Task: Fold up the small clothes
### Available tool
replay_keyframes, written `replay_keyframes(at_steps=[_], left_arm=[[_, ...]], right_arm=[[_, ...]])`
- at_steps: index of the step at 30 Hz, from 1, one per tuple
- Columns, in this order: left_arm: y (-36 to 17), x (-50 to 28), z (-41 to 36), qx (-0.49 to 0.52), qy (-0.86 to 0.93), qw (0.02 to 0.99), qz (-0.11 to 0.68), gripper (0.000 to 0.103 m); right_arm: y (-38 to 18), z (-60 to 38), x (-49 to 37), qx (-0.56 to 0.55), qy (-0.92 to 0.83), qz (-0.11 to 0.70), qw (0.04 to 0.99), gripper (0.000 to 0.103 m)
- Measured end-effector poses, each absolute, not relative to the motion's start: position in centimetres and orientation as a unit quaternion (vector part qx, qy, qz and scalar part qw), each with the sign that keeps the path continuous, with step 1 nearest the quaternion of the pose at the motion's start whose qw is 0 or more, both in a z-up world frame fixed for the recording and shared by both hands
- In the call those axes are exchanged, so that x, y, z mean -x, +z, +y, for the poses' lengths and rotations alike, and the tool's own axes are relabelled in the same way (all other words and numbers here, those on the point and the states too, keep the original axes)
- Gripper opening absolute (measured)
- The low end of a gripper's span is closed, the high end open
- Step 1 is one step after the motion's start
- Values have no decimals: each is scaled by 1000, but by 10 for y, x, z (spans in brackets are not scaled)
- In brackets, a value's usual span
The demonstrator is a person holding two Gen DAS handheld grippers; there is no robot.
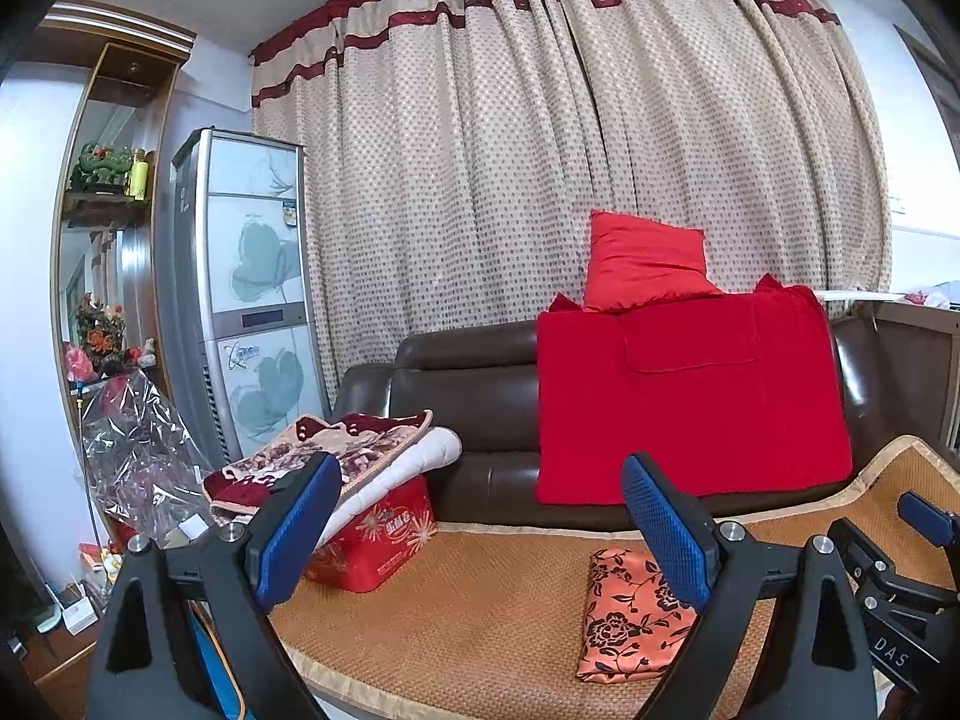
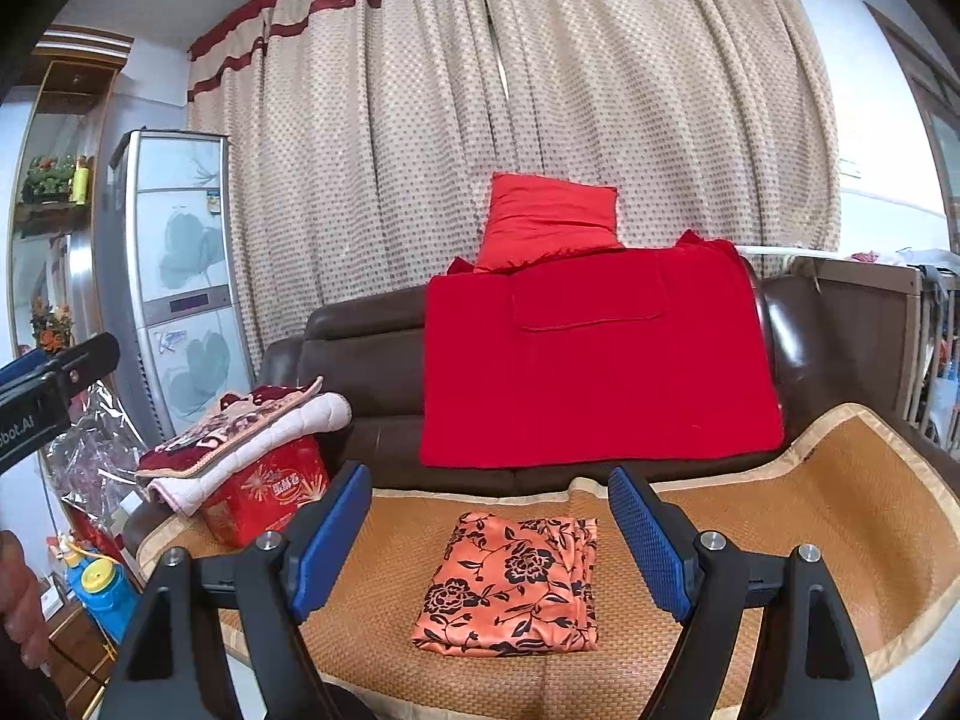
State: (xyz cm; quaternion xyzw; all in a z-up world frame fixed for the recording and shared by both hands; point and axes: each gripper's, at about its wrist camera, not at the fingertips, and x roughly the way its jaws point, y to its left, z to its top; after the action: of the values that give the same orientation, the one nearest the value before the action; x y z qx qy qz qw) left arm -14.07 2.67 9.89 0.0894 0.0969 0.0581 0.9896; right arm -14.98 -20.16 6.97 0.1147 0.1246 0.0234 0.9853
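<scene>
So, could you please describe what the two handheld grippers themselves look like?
Both match: the left gripper and right gripper have black angular plastic frames with silver bolt heads at the pivots. Their fingers carry blue pads with a fine dotted texture. White lettering marks the black bodies, only partly readable. No cables show.

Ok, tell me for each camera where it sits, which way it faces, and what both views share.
Left wrist: on the left gripper, looking almost level across the woven mat at the sofa; its open blue-padded fingers frame the view, and the right gripper shows at the right edge.
Right wrist: on the right gripper, same heading, the orange floral cloth centred beyond its open fingers; left gripper at the left edge.
Shared: the folded cloth, red blanket, curtain.
</scene>
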Motion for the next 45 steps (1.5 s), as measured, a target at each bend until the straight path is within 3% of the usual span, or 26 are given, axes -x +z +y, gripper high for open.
replay_keyframes(at_steps=[24,45], left_arm=[[120,170,13,-87,31,994,61,95],[103,127,-26,-101,28,988,112,95]], right_arm=[[98,-220,195,-116,1,74,990,87],[70,-243,149,-131,20,123,983,87]])
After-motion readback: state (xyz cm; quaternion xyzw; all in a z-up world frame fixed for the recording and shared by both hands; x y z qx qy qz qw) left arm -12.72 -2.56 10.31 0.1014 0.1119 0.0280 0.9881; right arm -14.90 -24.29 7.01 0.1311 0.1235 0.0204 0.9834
